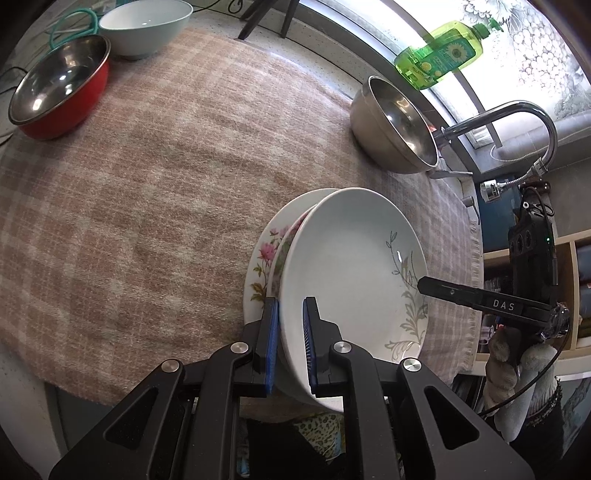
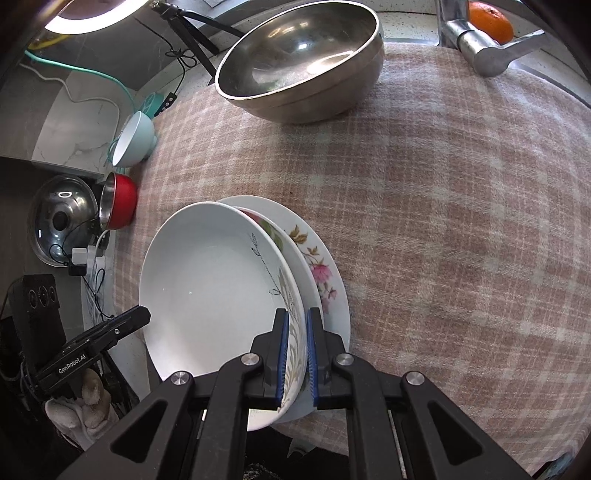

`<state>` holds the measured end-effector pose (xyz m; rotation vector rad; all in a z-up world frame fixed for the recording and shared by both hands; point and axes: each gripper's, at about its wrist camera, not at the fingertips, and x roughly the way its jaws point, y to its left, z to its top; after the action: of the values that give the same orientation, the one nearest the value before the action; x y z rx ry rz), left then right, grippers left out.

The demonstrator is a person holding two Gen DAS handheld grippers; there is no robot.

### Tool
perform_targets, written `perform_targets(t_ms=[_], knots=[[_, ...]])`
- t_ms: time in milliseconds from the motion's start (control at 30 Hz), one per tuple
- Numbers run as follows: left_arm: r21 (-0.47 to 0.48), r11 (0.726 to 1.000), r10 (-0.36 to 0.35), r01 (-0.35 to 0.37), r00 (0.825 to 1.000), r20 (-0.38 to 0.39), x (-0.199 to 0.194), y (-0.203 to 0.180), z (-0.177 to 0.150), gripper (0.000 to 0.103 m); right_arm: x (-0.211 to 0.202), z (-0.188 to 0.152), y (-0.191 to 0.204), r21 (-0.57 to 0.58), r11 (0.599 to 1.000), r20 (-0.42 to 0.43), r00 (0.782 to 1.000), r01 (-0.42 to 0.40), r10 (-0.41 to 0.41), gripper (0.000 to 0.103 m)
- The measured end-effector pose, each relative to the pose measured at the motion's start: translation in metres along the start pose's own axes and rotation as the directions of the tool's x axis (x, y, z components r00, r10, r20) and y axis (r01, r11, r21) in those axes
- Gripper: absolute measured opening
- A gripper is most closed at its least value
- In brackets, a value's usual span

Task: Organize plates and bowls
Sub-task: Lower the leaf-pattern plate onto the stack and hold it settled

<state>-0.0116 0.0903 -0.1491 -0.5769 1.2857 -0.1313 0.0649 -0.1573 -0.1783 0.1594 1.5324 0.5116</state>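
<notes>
A deep white plate with a grey leaf pattern is held over a flat white plate with pink flowers that lies on the plaid cloth. My left gripper is shut on the deep plate's near rim. My right gripper is shut on the opposite rim, over the leaf pattern. Each view shows the other gripper at the plate's far side, held by a gloved hand. The deep plate sits tilted above the flowered plate; whether the two touch is hidden.
A large steel bowl stands at the back by the faucet. A red bowl with a steel inside and a pale mint bowl sit at the cloth's far corner. A green soap bottle stands on the sill.
</notes>
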Motion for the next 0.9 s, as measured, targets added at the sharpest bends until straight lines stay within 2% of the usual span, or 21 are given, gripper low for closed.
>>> perform_targets(t_ms=[367, 900], knots=[[0.012, 1.0, 0.01, -0.01, 1.0, -0.005, 0.004, 0.002, 0.001, 0.011, 0.004, -0.005, 0.0, 0.001, 1.0, 0.0, 1.0, 0.0, 0.0, 0.009], [0.056, 0.998, 0.013, -0.012, 1.0, -0.008, 0.011, -0.002, 0.004, 0.011, -0.001, -0.011, 0.002, -0.027, 0.998, 0.045, 0.998, 0.052, -0.05, 0.009]])
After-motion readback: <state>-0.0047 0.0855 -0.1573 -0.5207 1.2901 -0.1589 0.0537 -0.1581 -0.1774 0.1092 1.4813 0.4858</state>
